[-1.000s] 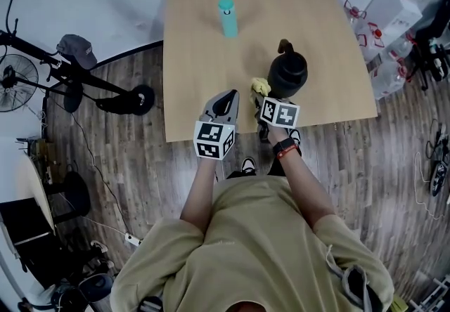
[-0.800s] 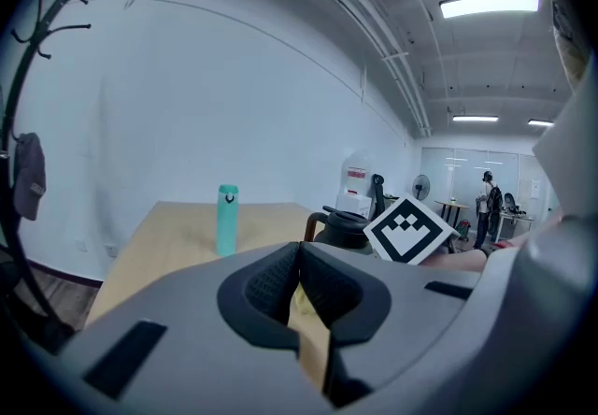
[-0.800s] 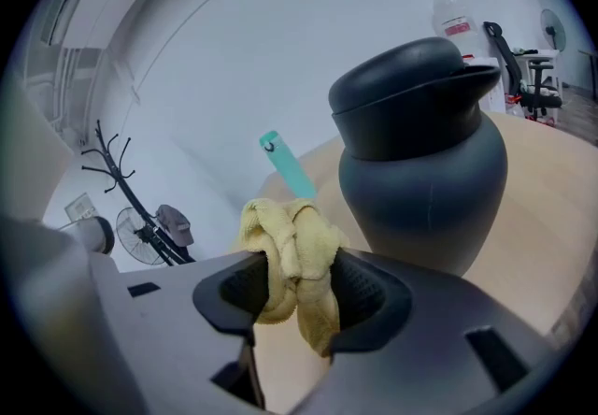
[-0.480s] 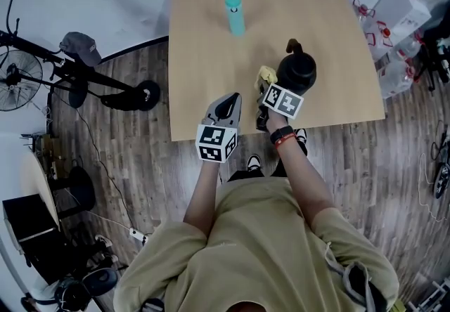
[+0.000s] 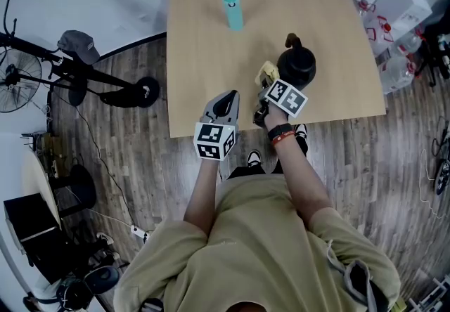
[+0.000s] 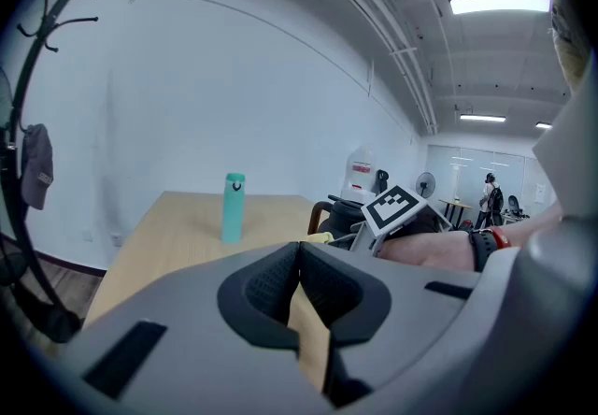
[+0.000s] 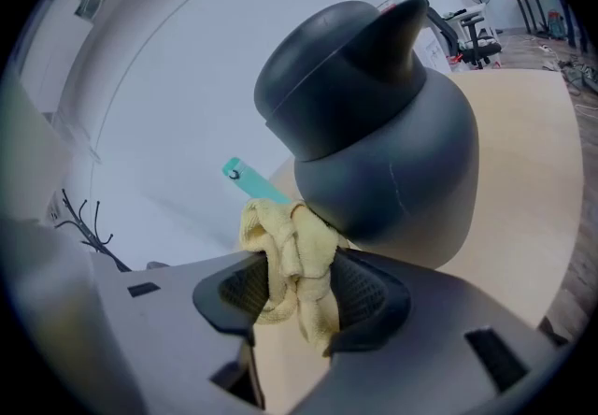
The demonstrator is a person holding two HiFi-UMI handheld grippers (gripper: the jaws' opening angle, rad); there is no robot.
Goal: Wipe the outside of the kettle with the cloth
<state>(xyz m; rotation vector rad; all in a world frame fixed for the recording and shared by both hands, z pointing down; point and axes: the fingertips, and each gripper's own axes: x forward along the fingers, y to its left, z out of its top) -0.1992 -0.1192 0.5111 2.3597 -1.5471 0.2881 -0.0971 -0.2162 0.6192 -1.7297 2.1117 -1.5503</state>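
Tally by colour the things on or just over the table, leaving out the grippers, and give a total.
Teal: 1, the bottle
Black: 1, the kettle
Yellow: 1, the cloth, clamped in the right claw against the kettle
Total: 3

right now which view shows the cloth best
The right gripper view: the yellow cloth sits mid-frame, bunched in the jaws of the right gripper, against the lower side of the kettle. The head view shows only a small yellow patch beside the kettle; the left gripper view, a thin yellow sliver.
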